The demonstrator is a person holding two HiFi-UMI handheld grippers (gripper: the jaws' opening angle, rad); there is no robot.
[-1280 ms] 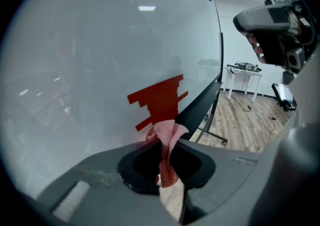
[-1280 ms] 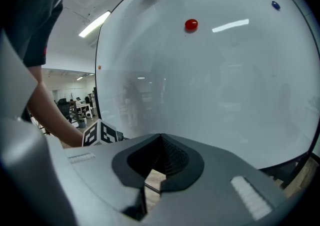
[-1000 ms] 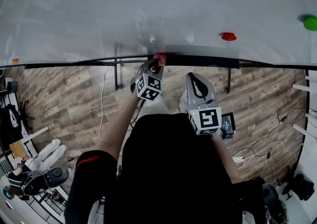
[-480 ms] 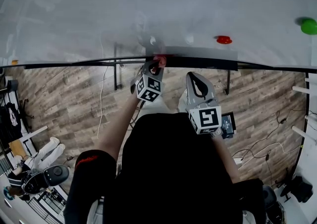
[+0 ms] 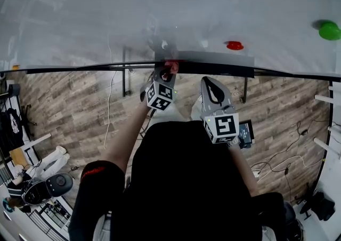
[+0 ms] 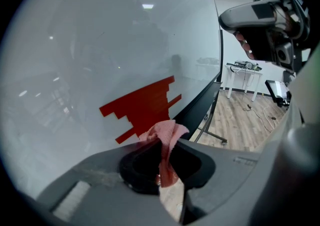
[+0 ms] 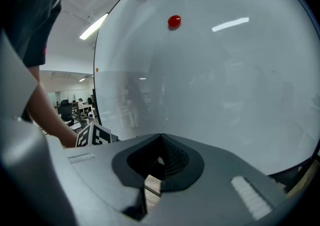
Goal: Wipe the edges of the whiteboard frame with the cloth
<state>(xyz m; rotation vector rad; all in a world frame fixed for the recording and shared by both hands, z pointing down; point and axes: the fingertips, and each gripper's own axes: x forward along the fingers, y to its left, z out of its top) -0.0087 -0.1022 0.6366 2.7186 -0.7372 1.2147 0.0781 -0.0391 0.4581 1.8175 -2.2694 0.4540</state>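
Cloth (image 6: pixel 169 135), pink, is clamped in the left tongs (image 6: pixel 167 146), its tip at the bottom edge of the dark whiteboard frame (image 6: pixel 202 104). The right tongs (image 7: pixel 159 156) are closed on nothing, short of the board. Wiping seems under way; the frame's long runs to either side probably need doing.

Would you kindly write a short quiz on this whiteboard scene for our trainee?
1. True or false: the right gripper's jaws are wide apart.
2. The cloth is: A in the left gripper, at the whiteboard's lower frame; B in the right gripper; C on the floor.
3. Fill in: in the head view, the magnet nearest the grippers is ____.
Key: 1 false, they are together and empty; 2 A; 3 red.
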